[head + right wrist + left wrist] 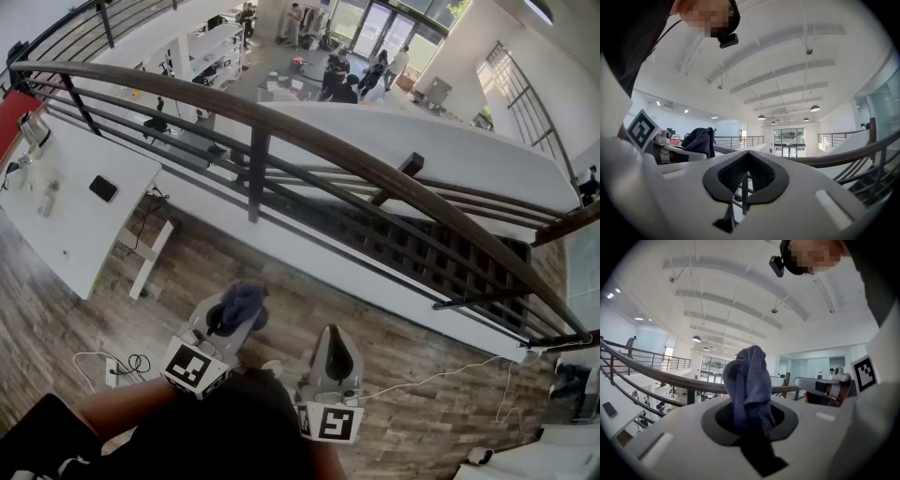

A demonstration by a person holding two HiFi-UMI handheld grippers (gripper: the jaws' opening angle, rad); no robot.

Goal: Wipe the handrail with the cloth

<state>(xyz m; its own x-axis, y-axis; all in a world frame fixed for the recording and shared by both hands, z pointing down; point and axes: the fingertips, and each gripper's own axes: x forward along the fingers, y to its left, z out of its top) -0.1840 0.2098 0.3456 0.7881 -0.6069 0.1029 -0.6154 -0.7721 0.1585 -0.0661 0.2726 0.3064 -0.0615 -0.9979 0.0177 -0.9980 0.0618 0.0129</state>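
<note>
A dark brown handrail [309, 136] curves from upper left to lower right on black posts, beyond both grippers. My left gripper [234, 317] is shut on a bunched blue cloth [240, 305], held short of the rail. In the left gripper view the cloth [749, 378] stands up out of the jaws, with the handrail [656, 375] behind it. My right gripper [335, 332] sits beside the left one, shut and holding nothing. The right gripper view shows its dark pads [761, 171] pressed together, the handrail [834, 158] ahead, and the cloth [699, 140] at left.
A white desk [56, 225] with a dark phone [103, 188] stands left, below the rail. A staircase [441, 262] descends behind the railing bars. Cables [127, 364] lie on the wood floor. People stand far off on the lower floor [349, 80].
</note>
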